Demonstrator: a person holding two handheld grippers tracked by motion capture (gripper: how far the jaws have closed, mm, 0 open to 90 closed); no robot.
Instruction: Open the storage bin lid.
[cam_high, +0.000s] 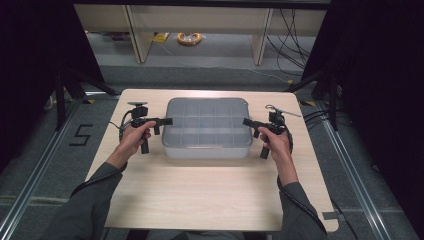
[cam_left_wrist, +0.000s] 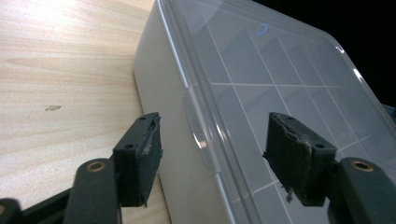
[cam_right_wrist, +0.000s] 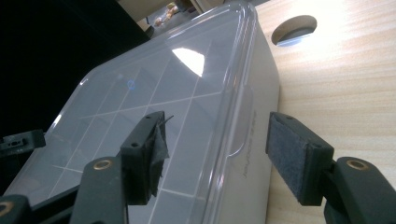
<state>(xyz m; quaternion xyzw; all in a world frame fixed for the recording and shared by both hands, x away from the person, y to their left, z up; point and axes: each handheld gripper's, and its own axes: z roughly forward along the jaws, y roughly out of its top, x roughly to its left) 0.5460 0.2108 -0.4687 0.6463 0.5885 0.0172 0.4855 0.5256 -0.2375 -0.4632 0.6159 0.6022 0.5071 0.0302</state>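
I see the table (cam_high: 210, 200) with much free wood in front of the box (cam_high: 208, 128), between it and my near edge. To each side there is only a narrow strip of wood before the table ends, and behind the box a short strip too. A round hole (cam_right_wrist: 294, 29) is in the table top near the far right corner.

My left hand (cam_high: 132, 140) comes from the bottom left and holds the left gripper (cam_high: 167, 121) level, pointing to the right at the left side of the box. My right hand (cam_high: 275, 142) does the same from the other side, and the right gripper (cam_high: 246, 121) points to the left at the right side. Both forearms lie low over the wood.

In the left gripper view the jaws stand half open, one pad (cam_left_wrist: 145, 149) outside the wall and the other over the lid, with the lid tab (cam_left_wrist: 198, 126) between them; I see no pad pressing on it. In the right gripper view it is alike: jaws half open around the lid edge and its tab (cam_right_wrist: 243, 121), not touching.

The box stands in the middle of the table, a little toward the far edge. It is white and translucent, with a clear lid (cam_high: 207, 115), and a grid of compartments shows through it.
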